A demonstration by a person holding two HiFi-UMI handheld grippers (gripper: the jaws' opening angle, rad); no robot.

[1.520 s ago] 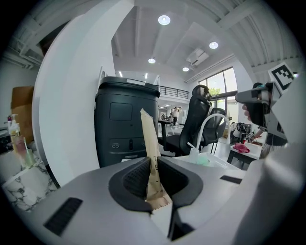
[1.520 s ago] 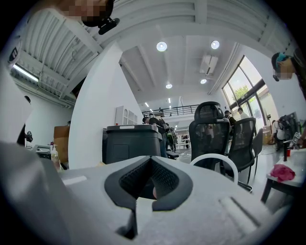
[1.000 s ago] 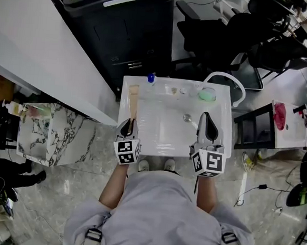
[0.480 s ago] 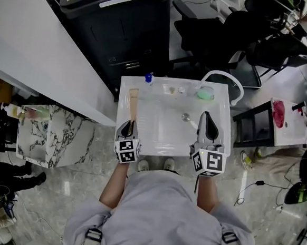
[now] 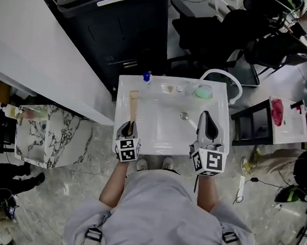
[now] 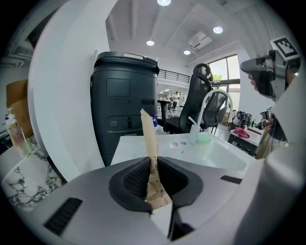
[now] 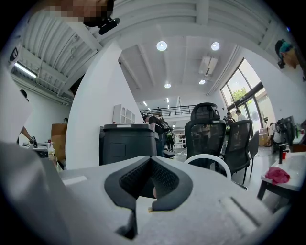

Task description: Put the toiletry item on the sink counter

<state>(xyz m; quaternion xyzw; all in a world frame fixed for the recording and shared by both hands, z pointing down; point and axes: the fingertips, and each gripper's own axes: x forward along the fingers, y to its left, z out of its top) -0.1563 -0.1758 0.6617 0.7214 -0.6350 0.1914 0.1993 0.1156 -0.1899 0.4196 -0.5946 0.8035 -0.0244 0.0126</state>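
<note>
Left tool was clamped on the slim brown toiletry item, held over the left ledge of the sink tabletop — released tilted there, it could be tipped into the basin. Right tool was kept with jaws together, empty.

Head view looks down on sink counter; gripper views face black bin.

An open office set up for testing: office chairs and a black bin beyond a freestanding sink.
</note>
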